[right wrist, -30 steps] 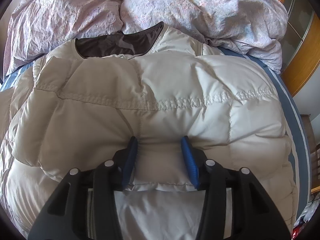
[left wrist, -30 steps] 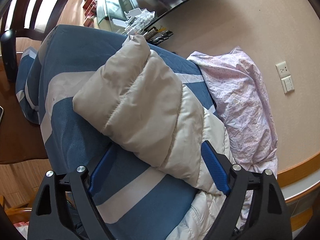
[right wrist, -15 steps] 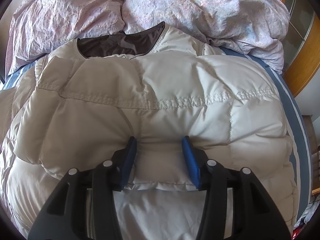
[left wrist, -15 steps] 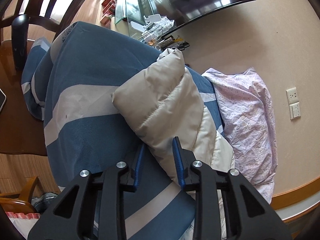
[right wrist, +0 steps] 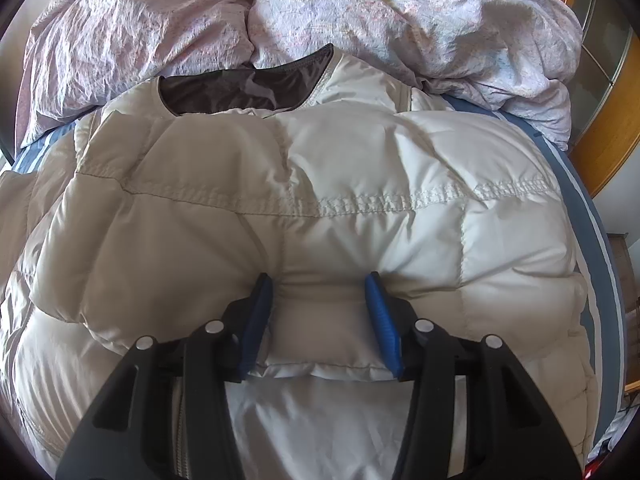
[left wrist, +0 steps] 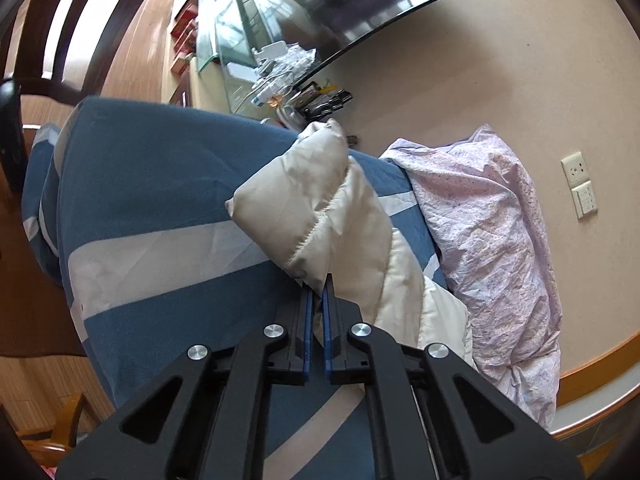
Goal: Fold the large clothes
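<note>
Jaws of both grippers, left (left wrist: pixel 318 292) and right (right wrist: pixel 320 292), pinch the puffer jacket (right wrist: pixel 320 184)

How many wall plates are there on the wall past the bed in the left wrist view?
2. One socket plate sits above one switch plate, stacked on the beige wall right of the lilac duvet. Others may be hidden behind bedding.

**Bed with jacket and quilt**

The bed (left wrist: pixel 168 184) wears a blue sheet with pale stripes. A cream puffy jacket (right wrist: pixel 320 208) lies spread on it (dark lining showing at the collar), and a crumpled lilac quilt (right wrist: pixel 380 12) is heaped just beyond the collar.
</note>
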Available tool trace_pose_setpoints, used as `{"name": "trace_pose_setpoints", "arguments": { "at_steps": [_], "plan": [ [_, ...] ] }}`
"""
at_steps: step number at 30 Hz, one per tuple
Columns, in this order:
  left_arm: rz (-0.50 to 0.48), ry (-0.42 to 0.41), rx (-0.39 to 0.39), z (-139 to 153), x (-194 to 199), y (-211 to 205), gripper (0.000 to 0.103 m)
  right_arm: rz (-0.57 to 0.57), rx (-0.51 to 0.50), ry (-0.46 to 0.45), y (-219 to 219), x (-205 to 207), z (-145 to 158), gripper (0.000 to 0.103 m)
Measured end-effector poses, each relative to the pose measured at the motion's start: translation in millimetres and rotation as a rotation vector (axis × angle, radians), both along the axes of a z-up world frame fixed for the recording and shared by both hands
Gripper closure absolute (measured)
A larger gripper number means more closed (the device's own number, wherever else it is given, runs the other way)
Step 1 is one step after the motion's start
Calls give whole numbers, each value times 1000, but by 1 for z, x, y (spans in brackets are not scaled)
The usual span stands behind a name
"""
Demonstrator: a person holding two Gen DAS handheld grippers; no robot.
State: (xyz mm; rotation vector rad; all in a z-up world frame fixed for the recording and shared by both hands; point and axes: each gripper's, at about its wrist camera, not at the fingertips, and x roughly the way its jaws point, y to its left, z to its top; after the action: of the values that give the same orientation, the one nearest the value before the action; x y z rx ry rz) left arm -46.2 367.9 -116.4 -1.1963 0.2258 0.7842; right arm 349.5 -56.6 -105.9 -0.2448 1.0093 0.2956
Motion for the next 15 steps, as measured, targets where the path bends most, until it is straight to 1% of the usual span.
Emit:
{"name": "trace_pose_setpoints", "arguments": {
  "at_steps": [4,8,12,15],
  "plan": [
    [-56,-20,110,37,12,-4,101,0,4,1,0,0,0,53],
    [-143,-38,235,80,40,-17,102,0,8,5,-1,0,1,53],
    [-267,-64,352,119,77,-44,102,1,15,9,-2,0,1,52],
    [-377,-93,412,142,109,-73,102,0,17,13,-2,1,2,52]
  ]
}}
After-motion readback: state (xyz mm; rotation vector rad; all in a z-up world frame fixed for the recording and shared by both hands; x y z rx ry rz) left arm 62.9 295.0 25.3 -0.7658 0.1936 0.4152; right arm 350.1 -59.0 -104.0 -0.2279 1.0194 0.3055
